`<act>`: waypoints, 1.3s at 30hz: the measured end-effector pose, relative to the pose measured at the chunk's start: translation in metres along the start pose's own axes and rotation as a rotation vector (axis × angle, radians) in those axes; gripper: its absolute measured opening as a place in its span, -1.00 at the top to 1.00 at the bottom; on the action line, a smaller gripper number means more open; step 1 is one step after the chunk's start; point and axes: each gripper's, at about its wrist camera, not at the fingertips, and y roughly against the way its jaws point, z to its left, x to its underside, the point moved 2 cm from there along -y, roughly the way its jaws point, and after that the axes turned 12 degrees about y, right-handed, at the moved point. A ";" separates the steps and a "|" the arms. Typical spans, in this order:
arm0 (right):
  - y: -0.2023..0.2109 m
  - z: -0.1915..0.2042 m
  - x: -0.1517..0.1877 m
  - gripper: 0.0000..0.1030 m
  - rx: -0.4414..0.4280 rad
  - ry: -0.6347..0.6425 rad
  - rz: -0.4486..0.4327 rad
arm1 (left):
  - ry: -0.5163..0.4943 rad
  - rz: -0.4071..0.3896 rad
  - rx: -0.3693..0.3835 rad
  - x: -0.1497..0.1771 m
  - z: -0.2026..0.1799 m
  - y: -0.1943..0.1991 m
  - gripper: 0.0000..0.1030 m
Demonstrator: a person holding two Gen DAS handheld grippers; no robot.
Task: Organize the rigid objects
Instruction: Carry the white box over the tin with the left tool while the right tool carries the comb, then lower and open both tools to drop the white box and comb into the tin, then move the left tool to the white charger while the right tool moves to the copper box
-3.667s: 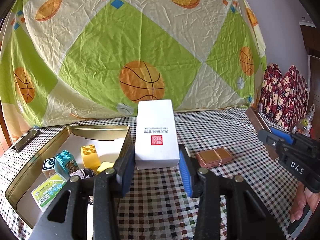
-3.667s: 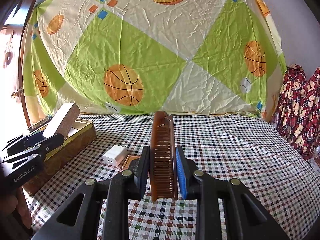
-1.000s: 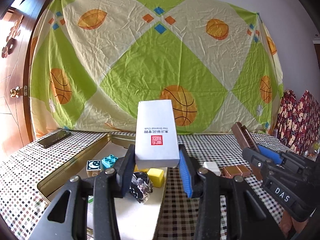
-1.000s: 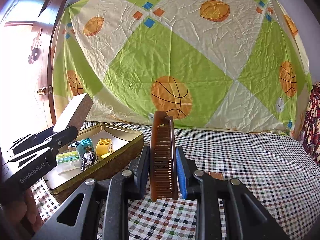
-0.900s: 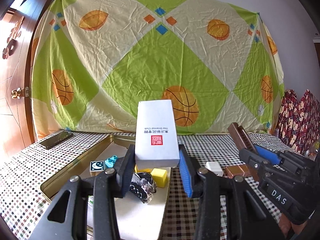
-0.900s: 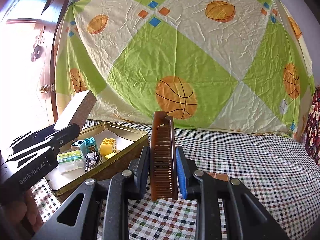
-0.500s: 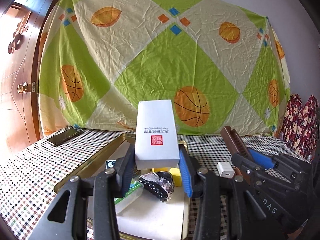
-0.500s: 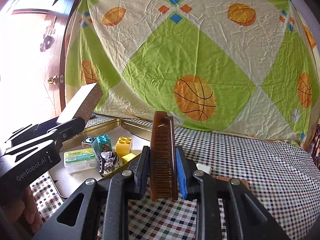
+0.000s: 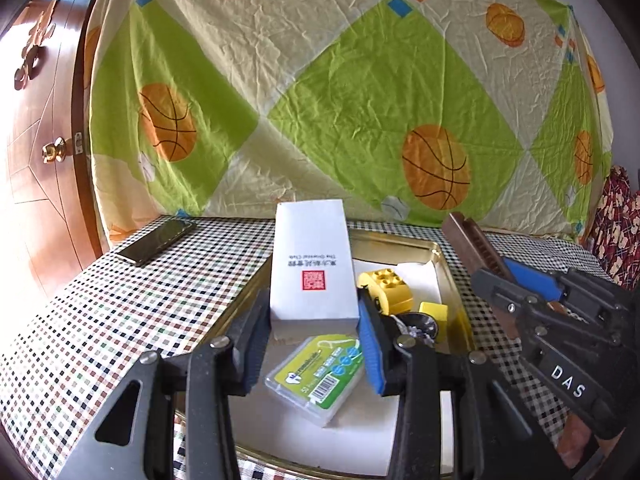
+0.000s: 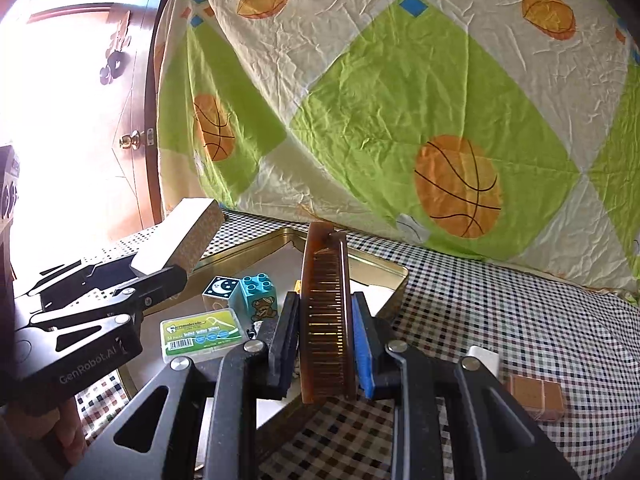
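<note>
Checkered tablecloth (image 9: 120, 320) gives way to the gold tin tray (image 9: 400, 242) as both grippers arrive over it: left gripper (image 9: 316, 344) clamping the white box (image 9: 312, 264), right gripper (image 10: 326, 344) clamping the brown comb (image 10: 326, 312), both seemingly ready for placing.

A white box (image 9: 314, 264) with a red stamp hangs above the gold tin tray (image 9: 404, 238), and a brown comb (image 10: 327, 316) stands upright over the tray's right edge. In the tray lie a green floss case (image 9: 316, 376), yellow blocks (image 9: 386, 286), a teal block (image 10: 258, 294) and a moon cube (image 10: 218, 288); a white charger (image 10: 484, 356) and copper box (image 10: 534, 394) sit on the checked table, right of it.
</note>
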 end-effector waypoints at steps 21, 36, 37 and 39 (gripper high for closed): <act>-0.022 0.023 -0.002 -0.20 -0.110 0.022 0.065 | 0.014 0.095 -0.071 0.003 0.020 -0.024 0.01; 0.044 -0.155 0.058 -0.52 0.246 -0.159 0.166 | -0.134 0.079 0.114 0.013 -0.094 0.000 -0.91; 0.042 -0.163 0.063 -0.53 0.252 -0.175 0.188 | -0.140 0.099 0.134 0.015 -0.105 -0.003 -0.91; 0.035 -0.174 0.073 -0.53 0.245 -0.204 0.234 | -0.158 0.120 0.154 0.018 -0.124 -0.010 -0.91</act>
